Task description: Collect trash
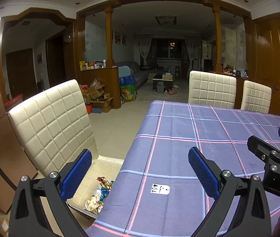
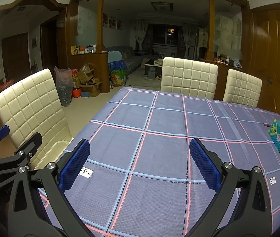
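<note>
Home: dining table (image 2: 159, 138), sofa (image 2: 128, 59)

left gripper (image 1: 140, 172): jaws spread wide, nothing between the blue pads (image 1: 76, 174), pointing forward and level
right gripper (image 2: 140, 163): jaws spread wide too, blue pads (image 2: 74, 165) bare, same forward heading
relative pose: side by side, close together; each shows at the edge of the other's wrist view

Cream chairs (image 2: 189, 77), plaid table (image 2: 159, 138), seemingly night-dark window (image 2: 169, 33)
</note>
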{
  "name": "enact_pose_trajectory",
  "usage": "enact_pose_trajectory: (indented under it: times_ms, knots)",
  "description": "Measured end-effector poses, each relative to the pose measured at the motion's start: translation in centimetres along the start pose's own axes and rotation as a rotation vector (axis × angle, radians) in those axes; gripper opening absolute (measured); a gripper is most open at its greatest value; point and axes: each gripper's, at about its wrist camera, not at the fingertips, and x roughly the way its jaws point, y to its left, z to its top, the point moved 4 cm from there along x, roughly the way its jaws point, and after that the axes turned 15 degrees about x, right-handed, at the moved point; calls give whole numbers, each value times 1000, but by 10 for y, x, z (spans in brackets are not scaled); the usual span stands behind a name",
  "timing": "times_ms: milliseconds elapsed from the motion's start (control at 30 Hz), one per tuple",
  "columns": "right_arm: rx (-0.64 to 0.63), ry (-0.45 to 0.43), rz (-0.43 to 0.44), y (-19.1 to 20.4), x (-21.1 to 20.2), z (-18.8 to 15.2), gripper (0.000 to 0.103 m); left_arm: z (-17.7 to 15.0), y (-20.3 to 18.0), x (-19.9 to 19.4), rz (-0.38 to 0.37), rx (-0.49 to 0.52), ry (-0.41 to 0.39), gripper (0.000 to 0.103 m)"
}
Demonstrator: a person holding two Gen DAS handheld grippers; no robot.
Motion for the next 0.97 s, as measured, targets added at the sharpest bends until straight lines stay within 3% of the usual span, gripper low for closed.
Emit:
enact_pose_trajectory:
  times_ms: [967]
  knots:
    - [4, 18, 4, -4, 4, -2, 99, -1, 2, 5, -38, -26, 22, 96]
